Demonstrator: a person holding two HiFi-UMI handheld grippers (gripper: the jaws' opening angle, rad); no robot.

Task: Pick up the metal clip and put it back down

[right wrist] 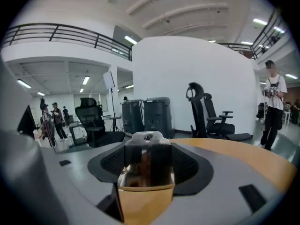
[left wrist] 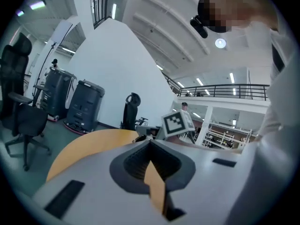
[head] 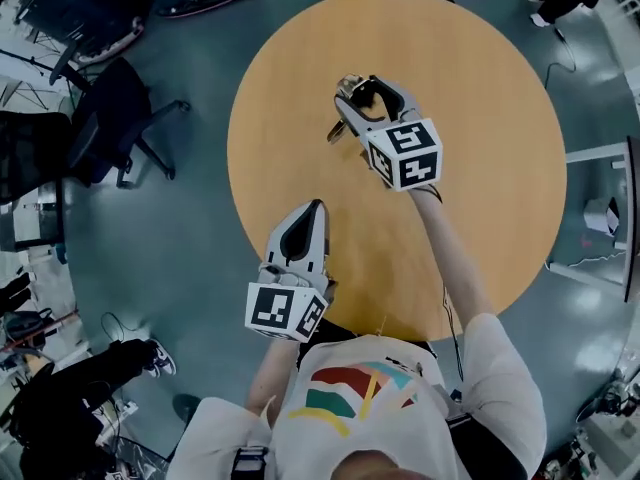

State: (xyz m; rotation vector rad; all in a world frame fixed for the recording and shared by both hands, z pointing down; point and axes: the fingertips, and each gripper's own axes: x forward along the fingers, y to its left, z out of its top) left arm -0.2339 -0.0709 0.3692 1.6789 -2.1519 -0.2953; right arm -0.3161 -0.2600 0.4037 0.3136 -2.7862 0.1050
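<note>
Grey-green hall floor with black office chairs (head: 110, 128) at far left, then round tan wooden table (head: 500, 168) beneath both tools. Left gripper (head: 316, 210) idle over the table's close edge, jaws pressed together tip to tip, nothing between them, only a sliver of tabletop visible through the slit behind the tips. Right gripper (head: 360, 90) farther ahead, pinching shiny metal clip (right wrist: 145, 165) squarely between its pads, one end poking out beside the jaws. Apparently lifted clear of the wood, though contact hard to rule out. Likely light, rigid and slick: polished steel, prone to swivelling in a loose pinch. Best held across the flat body, near the middle; lower gently, then spread the jaws.
</note>
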